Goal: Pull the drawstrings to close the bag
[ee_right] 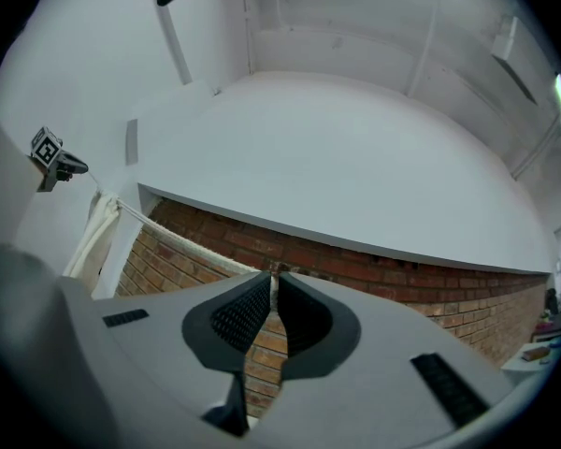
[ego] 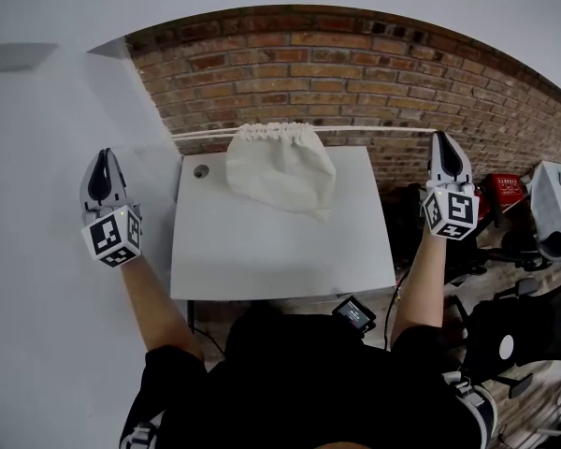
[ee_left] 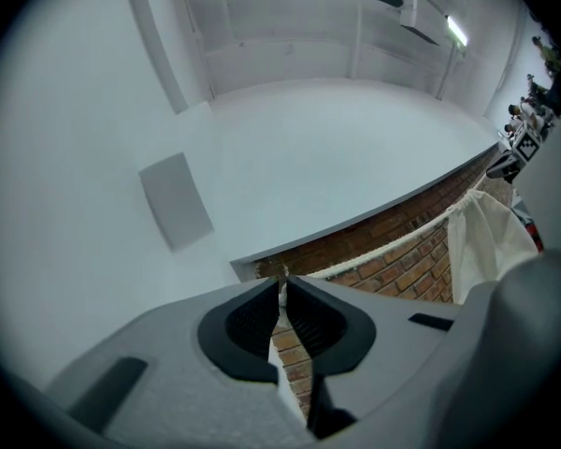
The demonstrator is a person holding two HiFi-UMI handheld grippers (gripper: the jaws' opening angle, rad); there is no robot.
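Observation:
A white cloth bag (ego: 279, 168) hangs over the far part of the white table (ego: 280, 251), its mouth gathered tight into a ruffle. White drawstrings (ego: 206, 134) run taut from the mouth out to both sides. My left gripper (ego: 104, 161) is far left of the bag, shut on the left drawstring (ee_left: 383, 248), which enters its tips. My right gripper (ego: 445, 150) is far right of the bag, shut on the right drawstring (ee_right: 182, 243). The bag (ee_left: 486, 241) shows at the right in the left gripper view, and the bag (ee_right: 92, 237) shows at the left in the right gripper view.
A brick wall (ego: 355, 73) stands right behind the table. A white wall (ego: 37, 204) lies to the left. Red and grey equipment (ego: 533, 204) and cables crowd the floor at the right. A small black device (ego: 353, 313) hangs at the table's near edge.

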